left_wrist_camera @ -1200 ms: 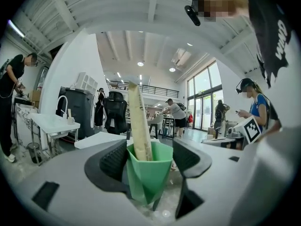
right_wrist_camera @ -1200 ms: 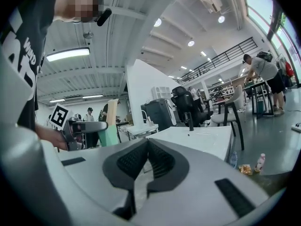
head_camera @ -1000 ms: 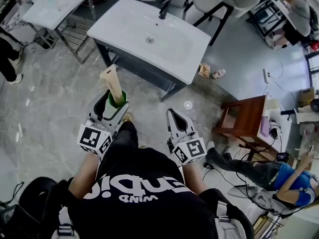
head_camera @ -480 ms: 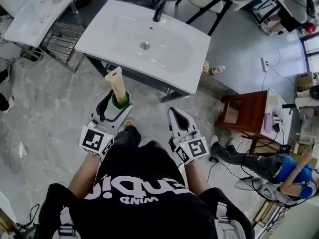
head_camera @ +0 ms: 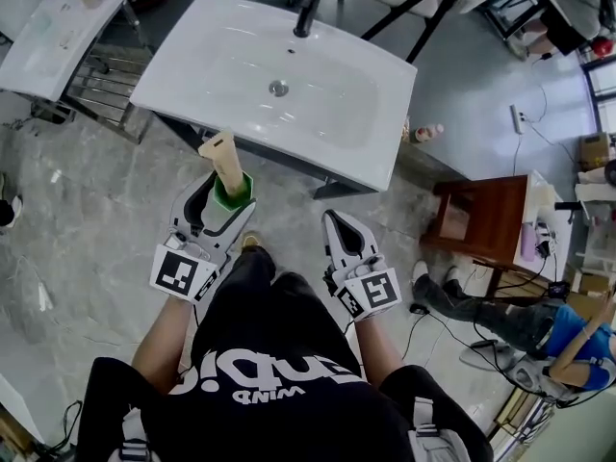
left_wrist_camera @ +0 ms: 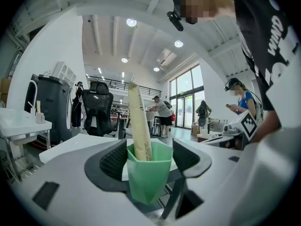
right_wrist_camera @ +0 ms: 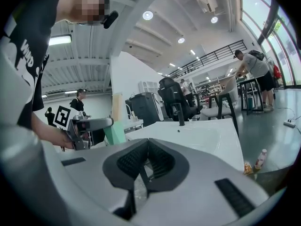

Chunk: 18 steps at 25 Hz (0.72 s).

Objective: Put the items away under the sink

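Head view is showing me standing just in front of the white sink (head_camera: 221,56), with both grippers held out over the grey floor (head_camera: 87,210). My left gripper (left_wrist_camera: 150,150) is clamping a green cup (left_wrist_camera: 146,182) between its pads. The cup is sitting upright, and a beige tube (left_wrist_camera: 139,126) is sticking up out of it. My right gripper (right_wrist_camera: 145,161) is carrying nothing, its jaws pressed together. The cup is hanging near the sink's front edge, not yet under it.
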Motion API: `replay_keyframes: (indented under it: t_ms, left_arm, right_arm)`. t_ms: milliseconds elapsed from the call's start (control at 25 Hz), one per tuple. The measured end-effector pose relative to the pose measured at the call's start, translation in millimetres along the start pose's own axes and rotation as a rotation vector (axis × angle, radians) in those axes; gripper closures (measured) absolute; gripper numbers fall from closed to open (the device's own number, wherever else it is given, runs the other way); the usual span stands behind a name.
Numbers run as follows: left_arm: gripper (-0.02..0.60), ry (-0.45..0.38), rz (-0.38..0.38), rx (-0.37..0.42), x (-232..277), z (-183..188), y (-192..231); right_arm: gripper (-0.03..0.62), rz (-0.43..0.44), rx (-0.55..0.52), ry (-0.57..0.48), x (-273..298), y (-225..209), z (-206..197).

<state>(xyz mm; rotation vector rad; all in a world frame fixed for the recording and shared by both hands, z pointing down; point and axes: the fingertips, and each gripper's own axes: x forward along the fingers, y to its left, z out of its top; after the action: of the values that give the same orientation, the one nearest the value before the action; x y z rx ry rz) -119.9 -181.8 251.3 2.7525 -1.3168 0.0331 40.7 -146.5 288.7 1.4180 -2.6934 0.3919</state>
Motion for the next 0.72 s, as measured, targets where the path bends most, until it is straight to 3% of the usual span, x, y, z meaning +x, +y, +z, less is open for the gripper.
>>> replay_keyframes:
  t_ms: [720]
  left_arm:
    - [0.259,-0.04,-0.018,0.024,24,-117,0]
  right_arm:
    - [0.576,0.068,-0.058,-0.013,25,-26,-109]
